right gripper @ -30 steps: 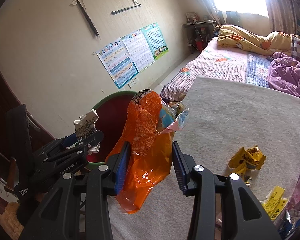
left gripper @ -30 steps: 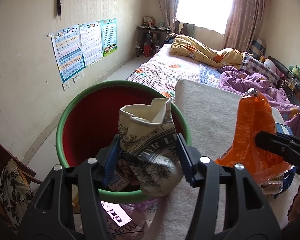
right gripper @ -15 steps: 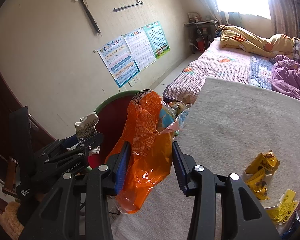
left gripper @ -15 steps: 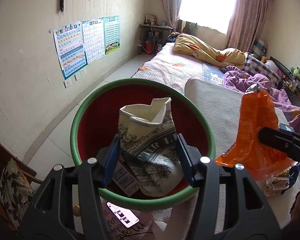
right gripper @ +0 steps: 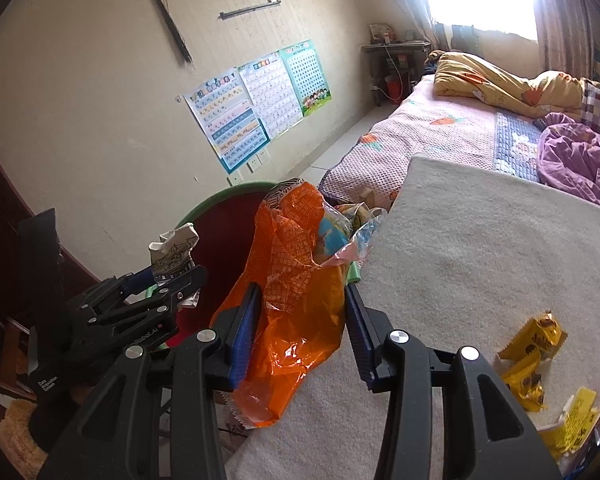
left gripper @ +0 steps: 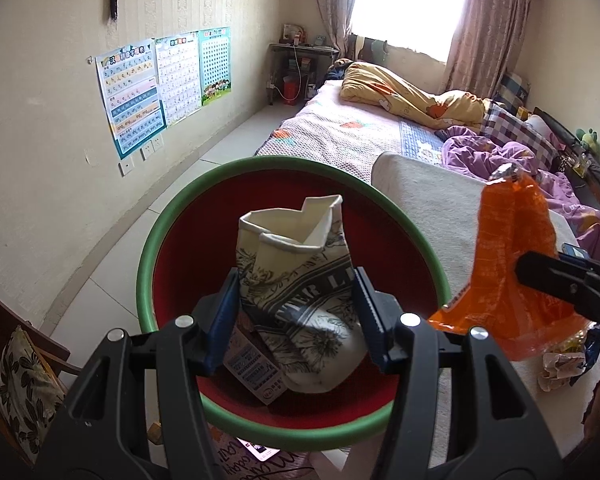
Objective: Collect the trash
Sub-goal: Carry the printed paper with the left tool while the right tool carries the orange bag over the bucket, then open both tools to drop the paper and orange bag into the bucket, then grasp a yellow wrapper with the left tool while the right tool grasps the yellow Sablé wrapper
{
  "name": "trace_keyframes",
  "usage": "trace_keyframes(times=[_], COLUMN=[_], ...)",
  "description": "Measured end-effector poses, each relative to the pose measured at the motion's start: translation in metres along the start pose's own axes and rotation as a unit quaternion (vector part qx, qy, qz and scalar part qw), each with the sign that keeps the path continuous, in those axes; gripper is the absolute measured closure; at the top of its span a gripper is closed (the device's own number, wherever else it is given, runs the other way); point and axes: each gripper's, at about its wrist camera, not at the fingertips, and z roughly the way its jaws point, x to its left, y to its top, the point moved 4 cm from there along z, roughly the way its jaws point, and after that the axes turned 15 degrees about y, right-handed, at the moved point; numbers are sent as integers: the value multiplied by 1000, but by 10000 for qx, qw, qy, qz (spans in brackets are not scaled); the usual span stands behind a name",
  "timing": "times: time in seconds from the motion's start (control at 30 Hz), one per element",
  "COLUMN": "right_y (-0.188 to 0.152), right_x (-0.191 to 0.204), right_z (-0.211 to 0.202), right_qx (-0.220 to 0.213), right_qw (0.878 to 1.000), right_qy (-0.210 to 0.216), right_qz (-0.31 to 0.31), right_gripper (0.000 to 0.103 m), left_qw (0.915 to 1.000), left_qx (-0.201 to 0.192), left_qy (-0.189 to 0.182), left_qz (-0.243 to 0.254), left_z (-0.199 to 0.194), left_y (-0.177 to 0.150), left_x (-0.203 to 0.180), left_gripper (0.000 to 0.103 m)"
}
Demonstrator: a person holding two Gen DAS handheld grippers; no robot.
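My left gripper (left gripper: 294,316) is shut on a crumpled printed paper cup (left gripper: 300,300) and holds it over the red bin with a green rim (left gripper: 152,256). A printed carton (left gripper: 252,372) lies in the bin. My right gripper (right gripper: 300,328) is shut on an orange plastic bag (right gripper: 296,300) with wrappers poking out, beside the bin (right gripper: 228,224) at the edge of the white blanket (right gripper: 480,264). The bag (left gripper: 512,256) and right gripper show at the right of the left wrist view. The left gripper with the cup (right gripper: 174,248) shows in the right wrist view.
Yellow snack wrappers (right gripper: 536,344) lie on the blanket at the right. More crumpled wrappers (left gripper: 560,364) lie near the bag. A bed with quilts (left gripper: 400,120) lies behind. Posters (left gripper: 160,84) hang on the left wall. A wooden chair with a cushion (left gripper: 24,380) stands at the lower left.
My left gripper with the cup has moved further over the bin, which now fills more of the view. The right gripper with the orange bag has barely moved.
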Motion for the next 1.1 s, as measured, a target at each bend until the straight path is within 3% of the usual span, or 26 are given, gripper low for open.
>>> trace_keyframes(times=[0.23, 0.33, 0.43, 0.63, 0.73, 0.83, 0.97, 1.03, 1.1], right_y=[11, 17, 20, 14, 11, 5, 0, -4, -13], right_x=[8, 14, 17, 10, -6, -32, -97, -123, -148], right_z=[22, 31, 32, 15, -8, -37, -73, -76, -70], right_qx=[70, 69, 58, 38, -18, -73, 17, 214, 530], right_qw=[9999, 9997, 9997, 9997, 9998, 9988, 9931, 9909, 9888], right_qy=[9, 184, 217, 226, 20, -448, -1062, -1119, -898], right_qz=[-121, -116, -129, 62, 173, 168, 501, 718, 1070], right_gripper=[58, 51, 40, 40, 40, 40, 40, 39, 39], left_qw=[9999, 9996, 9994, 9992, 9996, 9999, 9990, 9980, 9969], left_qx=[119, 112, 122, 106, 14, -60, -20, 29, 113], left_qy=[93, 181, 237, 243, 132, -95, -424, -578, -707], left_qz=[-68, -171, -236, -294, -245, -94, 143, 269, 339], left_z=[15, 17, 18, 10, 2, -9, -21, -28, -34], left_y=[0, 2, 1, 2, 6, 8, 2, -5, -11], left_x=[8, 16, 22, 18, 6, -22, -63, -88, -107], left_gripper=[49, 35, 35, 34, 34, 34, 34, 34, 34])
